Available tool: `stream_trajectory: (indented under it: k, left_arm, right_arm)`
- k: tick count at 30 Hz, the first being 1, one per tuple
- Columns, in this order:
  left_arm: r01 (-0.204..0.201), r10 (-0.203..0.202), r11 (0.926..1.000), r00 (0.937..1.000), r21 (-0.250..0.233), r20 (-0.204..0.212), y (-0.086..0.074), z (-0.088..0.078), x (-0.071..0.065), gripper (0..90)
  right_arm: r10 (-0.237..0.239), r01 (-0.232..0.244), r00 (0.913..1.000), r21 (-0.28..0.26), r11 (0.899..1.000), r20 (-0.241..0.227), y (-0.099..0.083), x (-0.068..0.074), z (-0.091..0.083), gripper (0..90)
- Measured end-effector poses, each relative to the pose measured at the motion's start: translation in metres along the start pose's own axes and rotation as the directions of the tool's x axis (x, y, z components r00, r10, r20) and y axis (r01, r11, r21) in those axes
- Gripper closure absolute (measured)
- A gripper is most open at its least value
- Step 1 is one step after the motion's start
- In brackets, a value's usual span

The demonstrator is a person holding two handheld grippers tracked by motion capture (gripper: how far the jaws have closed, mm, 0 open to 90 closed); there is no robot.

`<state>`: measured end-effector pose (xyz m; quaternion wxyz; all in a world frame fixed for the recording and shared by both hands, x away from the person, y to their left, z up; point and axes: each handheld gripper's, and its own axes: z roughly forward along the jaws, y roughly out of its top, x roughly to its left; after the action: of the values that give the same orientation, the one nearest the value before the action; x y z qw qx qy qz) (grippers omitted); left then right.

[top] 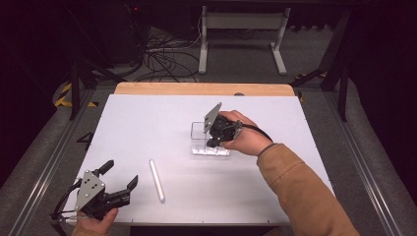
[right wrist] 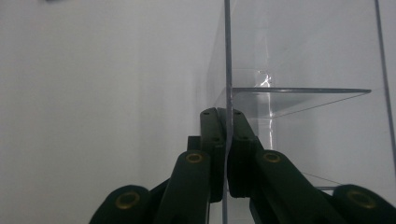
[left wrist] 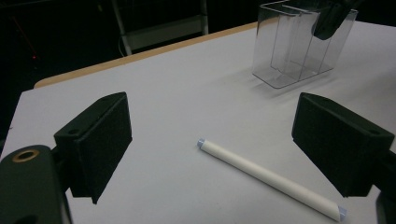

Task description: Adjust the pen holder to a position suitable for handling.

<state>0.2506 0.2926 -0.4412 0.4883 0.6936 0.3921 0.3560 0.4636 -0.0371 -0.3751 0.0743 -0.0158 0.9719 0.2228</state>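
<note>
A clear plastic box (top: 199, 133) with inner dividers stands right of the middle of the white table (top: 142, 123). My right gripper (top: 212, 142) points down from above it and is shut on one thin wall. In the right gripper view the two jaws (right wrist: 226, 116) pinch that wall's edge (right wrist: 227, 56). A white tube (top: 157, 180) lies flat towards the front. My left gripper (top: 121, 173) rests open at the front left corner. In the left gripper view the tube (left wrist: 268, 178) lies between and just ahead of its wide-apart jaws (left wrist: 215, 140), untouched, with the box (left wrist: 292, 51) farther off.
A wooden strip (top: 196, 89) runs along the table's far edge. Behind it a white table frame (top: 241, 29) and loose cables (top: 162, 59) lie on the dark floor. Metal rails (top: 44, 167) flank the table on both sides.
</note>
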Motion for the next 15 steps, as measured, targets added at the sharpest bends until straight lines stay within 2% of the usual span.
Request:
stream_trajectory:
  k: [5,9,15]
  left_arm:
    - [0.003,-0.003,1.0000,1.0000,-0.002,0.000,0.000,-0.001,0.000,12.8]
    - [0.005,-0.005,1.0000,1.0000,0.000,0.002,0.000,0.000,0.001,12.7]
    - [-0.002,0.002,1.0000,1.0000,0.002,0.002,0.000,0.001,0.000,12.7]
  right_arm:
    - [0.003,-0.003,0.9999,0.003,1.000,-0.010,0.007,0.003,0.007,88.1]
    - [-0.020,0.020,0.9997,0.014,1.000,-0.017,0.011,0.008,0.012,87.9]
    - [-0.012,0.012,0.9997,0.016,1.000,-0.019,0.014,0.011,0.013,87.8]
